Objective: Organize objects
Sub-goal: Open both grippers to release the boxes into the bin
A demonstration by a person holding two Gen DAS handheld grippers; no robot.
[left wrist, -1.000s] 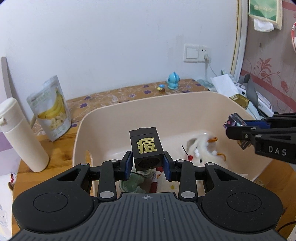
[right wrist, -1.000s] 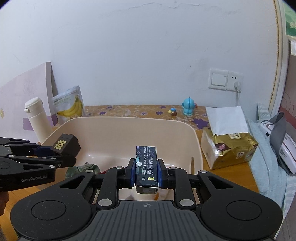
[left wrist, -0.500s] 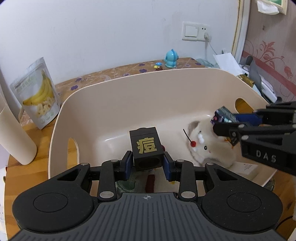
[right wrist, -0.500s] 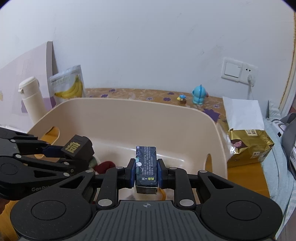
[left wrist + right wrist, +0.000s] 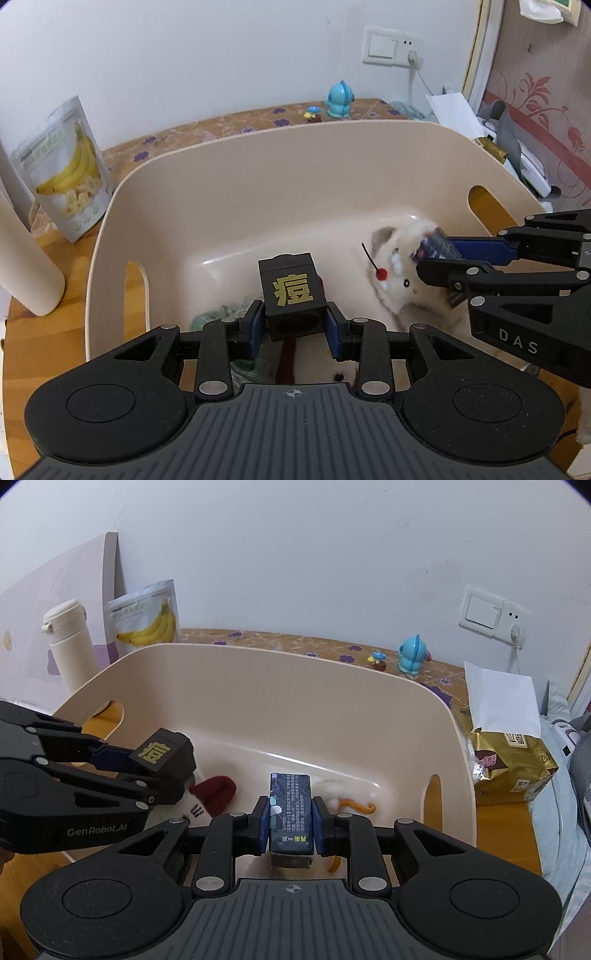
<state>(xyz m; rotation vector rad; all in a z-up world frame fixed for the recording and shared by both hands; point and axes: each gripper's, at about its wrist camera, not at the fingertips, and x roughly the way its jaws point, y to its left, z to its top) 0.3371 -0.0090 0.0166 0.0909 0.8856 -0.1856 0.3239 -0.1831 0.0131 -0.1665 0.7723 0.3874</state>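
Both grippers are down over the beige tub (image 5: 258, 173) now, lower and steeper than a second ago, when they hung above its rim.

The left gripper (image 5: 295, 325), bottom centre of its own view, pinches a black cube (image 5: 291, 291) with a gold character on its face. The pads press both its sides, just as they did a second back, and the cube hangs over the tub's floor.

The right gripper (image 5: 291, 823) carries a dark blue box (image 5: 291, 812), and here is the change: its jaws are opening. The box is between the pads but the squeeze is easing, right above a white plush toy (image 5: 343, 788) with orange trim. In the left view that same box (image 5: 432, 245) shows at centre right, over the plush toy's head.

My read: the blue box is about to drop into the tub, with the cube to follow. A red-capped toy (image 5: 216, 792) already lies inside.
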